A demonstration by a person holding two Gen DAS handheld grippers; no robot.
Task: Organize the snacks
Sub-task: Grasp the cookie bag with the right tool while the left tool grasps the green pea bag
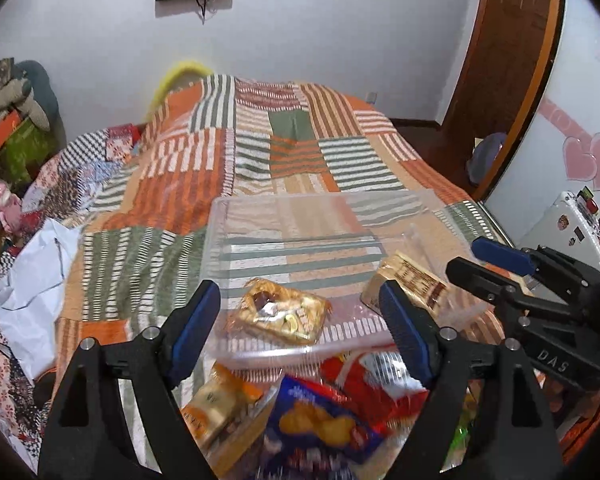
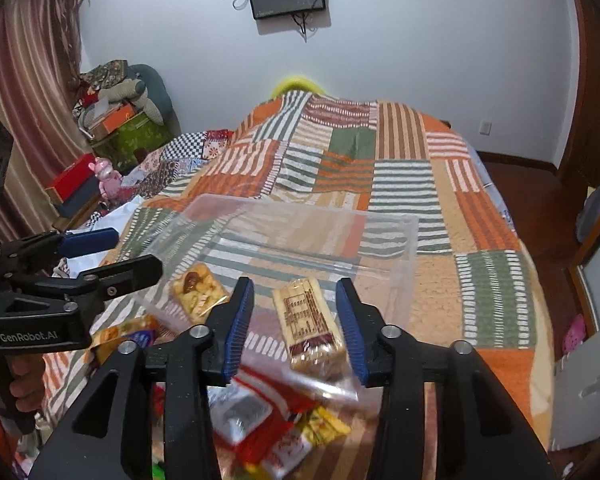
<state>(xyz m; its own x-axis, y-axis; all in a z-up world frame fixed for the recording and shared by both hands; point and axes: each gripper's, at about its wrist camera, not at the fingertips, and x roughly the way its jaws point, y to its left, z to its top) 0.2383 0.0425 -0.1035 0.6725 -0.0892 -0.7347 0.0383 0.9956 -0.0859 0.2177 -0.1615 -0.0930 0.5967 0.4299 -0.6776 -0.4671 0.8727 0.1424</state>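
A clear plastic bin (image 1: 292,216) (image 2: 396,240) lies on the patchwork bed. Inside it are a golden nut-snack packet (image 1: 282,316) (image 2: 198,292) and a tan biscuit pack (image 1: 412,280) (image 2: 310,324). My left gripper (image 1: 300,328) is open, with the nut-snack packet showing between its fingers. My right gripper (image 2: 296,324) is open, its fingers on either side of the biscuit pack without touching it. Loose snacks lie in front of the bin: a blue cookie bag (image 1: 320,428), a red packet (image 1: 364,372) (image 2: 260,416) and an orange-yellow pack (image 1: 216,404) (image 2: 120,336).
The striped patchwork quilt (image 1: 260,152) (image 2: 380,168) covers the bed. A white plastic bag (image 1: 28,280) lies at the left edge. Boxes and stuffed toys (image 2: 116,108) pile by the wall at left. A wooden door (image 1: 508,48) and a white fridge (image 1: 568,224) stand at right.
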